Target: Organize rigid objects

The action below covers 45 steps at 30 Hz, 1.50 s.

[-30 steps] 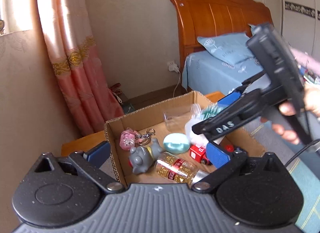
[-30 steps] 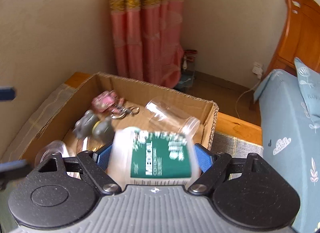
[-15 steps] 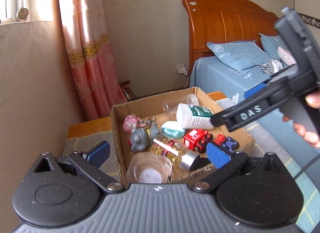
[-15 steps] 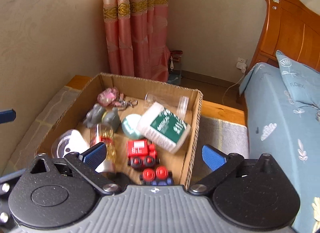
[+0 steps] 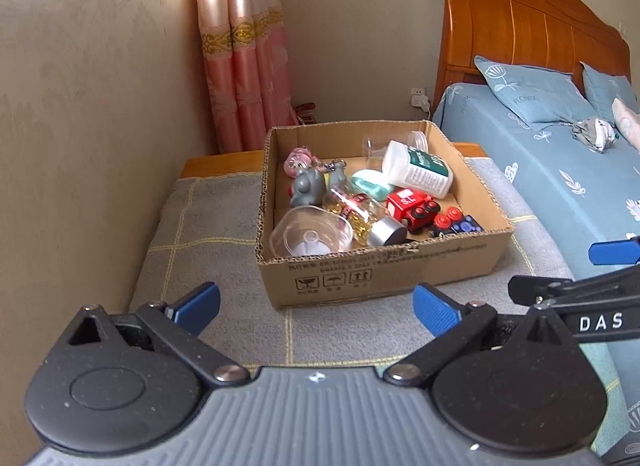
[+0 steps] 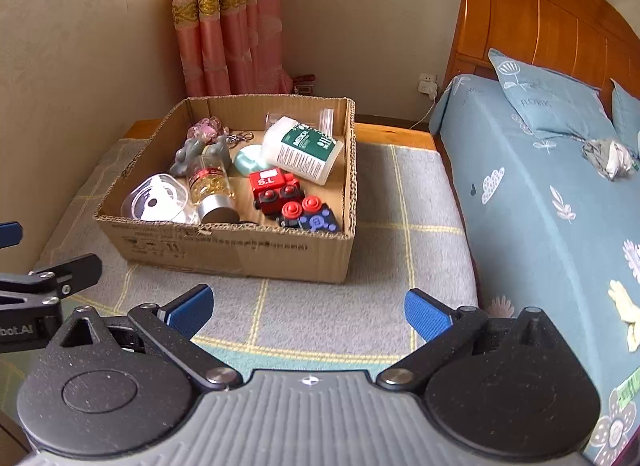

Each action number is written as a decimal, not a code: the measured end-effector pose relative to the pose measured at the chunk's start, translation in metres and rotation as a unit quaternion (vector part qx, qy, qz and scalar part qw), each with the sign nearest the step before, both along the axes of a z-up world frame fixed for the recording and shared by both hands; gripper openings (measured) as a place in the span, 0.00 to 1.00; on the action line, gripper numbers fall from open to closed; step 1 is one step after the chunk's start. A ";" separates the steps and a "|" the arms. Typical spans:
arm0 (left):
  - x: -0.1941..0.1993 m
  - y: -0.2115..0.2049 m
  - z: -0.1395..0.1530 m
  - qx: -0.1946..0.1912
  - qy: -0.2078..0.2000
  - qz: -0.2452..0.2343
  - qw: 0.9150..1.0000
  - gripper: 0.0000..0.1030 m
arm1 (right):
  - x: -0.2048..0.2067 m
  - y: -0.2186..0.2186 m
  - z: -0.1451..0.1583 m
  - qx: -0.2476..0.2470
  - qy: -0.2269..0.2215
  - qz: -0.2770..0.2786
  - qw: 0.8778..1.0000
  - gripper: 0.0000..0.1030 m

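A cardboard box (image 5: 384,270) (image 6: 240,250) sits on a grey checked blanket. Inside lie a white and green bottle (image 5: 418,169) (image 6: 304,149), a red toy train (image 5: 412,205) (image 6: 276,189), a red and blue toy (image 5: 456,223) (image 6: 310,215), a gold-filled bottle (image 5: 360,213) (image 6: 210,189), a grey elephant toy (image 5: 308,187) (image 6: 192,153), a clear cup (image 5: 310,231) (image 6: 158,199), a teal case (image 5: 370,181) and a pink keychain (image 5: 298,159). My left gripper (image 5: 316,308) and right gripper (image 6: 308,306) are open and empty, held back from the box's near wall.
A bed (image 6: 560,193) with blue sheet and pillows runs along the right, with a wooden headboard (image 5: 532,25). A beige wall (image 5: 92,125) closes the left side. Pink curtains (image 6: 224,21) hang behind the box. The blanket (image 6: 400,266) extends around the box.
My right gripper opened and let the white and green bottle go into the box. Both grippers then drew back and away from the box.
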<state>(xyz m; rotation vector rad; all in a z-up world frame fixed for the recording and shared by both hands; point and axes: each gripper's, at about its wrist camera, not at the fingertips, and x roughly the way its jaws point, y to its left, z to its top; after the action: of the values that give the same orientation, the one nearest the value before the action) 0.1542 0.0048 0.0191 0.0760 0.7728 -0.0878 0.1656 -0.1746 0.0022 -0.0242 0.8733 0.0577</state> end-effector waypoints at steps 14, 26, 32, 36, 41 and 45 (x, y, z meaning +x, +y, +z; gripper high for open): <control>-0.006 -0.005 0.008 0.012 -0.007 0.030 0.999 0.99 | -0.012 -0.003 0.006 0.003 -0.020 -0.012 1.000 1.00; -0.006 -0.007 0.007 0.022 -0.004 0.034 0.999 0.99 | -0.013 -0.006 0.010 0.010 -0.028 -0.018 0.999 1.00; -0.006 -0.008 0.009 0.029 -0.009 0.039 0.999 0.99 | -0.012 -0.007 0.010 0.010 -0.031 -0.022 0.999 1.00; -0.006 -0.008 0.010 0.034 -0.012 0.045 0.998 0.99 | -0.012 -0.007 0.011 0.010 -0.035 -0.027 0.999 1.00; -0.006 -0.011 0.009 0.039 -0.012 0.045 0.998 0.99 | -0.013 -0.007 0.011 0.003 -0.040 -0.032 0.999 1.00; -0.007 -0.012 0.009 0.039 -0.012 0.043 0.998 0.99 | -0.013 -0.007 0.011 0.003 -0.039 -0.031 0.999 1.00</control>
<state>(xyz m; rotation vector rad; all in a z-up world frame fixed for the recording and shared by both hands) 0.1475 -0.0074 0.0281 0.1181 0.7536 0.0256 0.1528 -0.1812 0.0131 0.0059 0.7949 0.0007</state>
